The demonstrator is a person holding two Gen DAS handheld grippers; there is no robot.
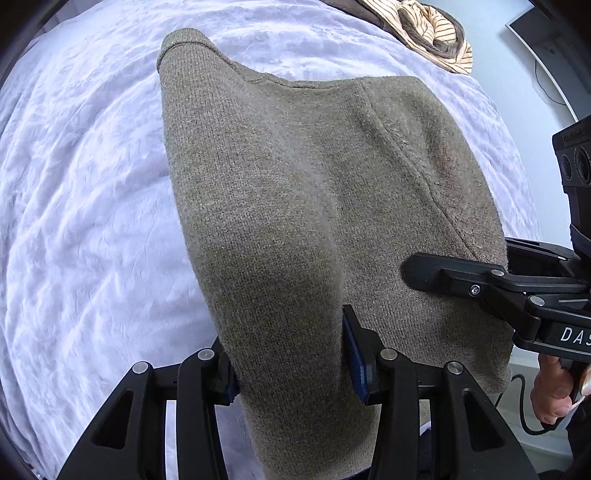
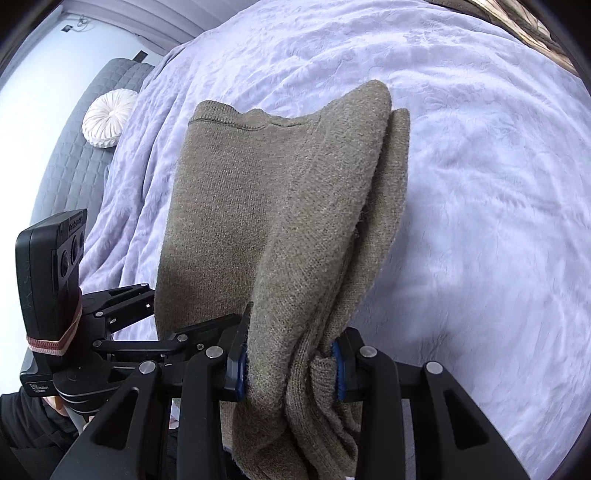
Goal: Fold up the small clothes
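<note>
Both claws are loaded. My left claw (image 1: 291,354) is pinching a thick fold of the olive knit sweater (image 1: 314,192), blue pads pressed into the bunched fabric on both sides. My right claw (image 2: 290,365) is clamped on another bunch of the same sweater (image 2: 258,206), several layers squeezed between its pads.

The sweater hangs between the two claws, lifted over the bed. In the right wrist view the hemmed edge is at the far end; whether it touches the blanket I can't tell.

Surroundings:
- White textured blanket (image 1: 81,184) covers the bed under everything, bare beneath the sweater.
- Striped cream-and-brown garment (image 1: 432,33) is crumpled at the far edge of the bed, well apart from the sweater.
- Round white pleated cushion (image 2: 105,123) sits on a grey quilted cover (image 2: 70,162) beside the blanket, far left in the right wrist view.
- A hand (image 1: 554,391) grips the right claw's handle at the edge of the left view, with a black cable looping just below it.

What blocks the view: the sweater fills the middle of both cameras, so the bed directly behind it is hidden. In the left wrist view one finger of the right claw lies across the sweater's near right corner.
</note>
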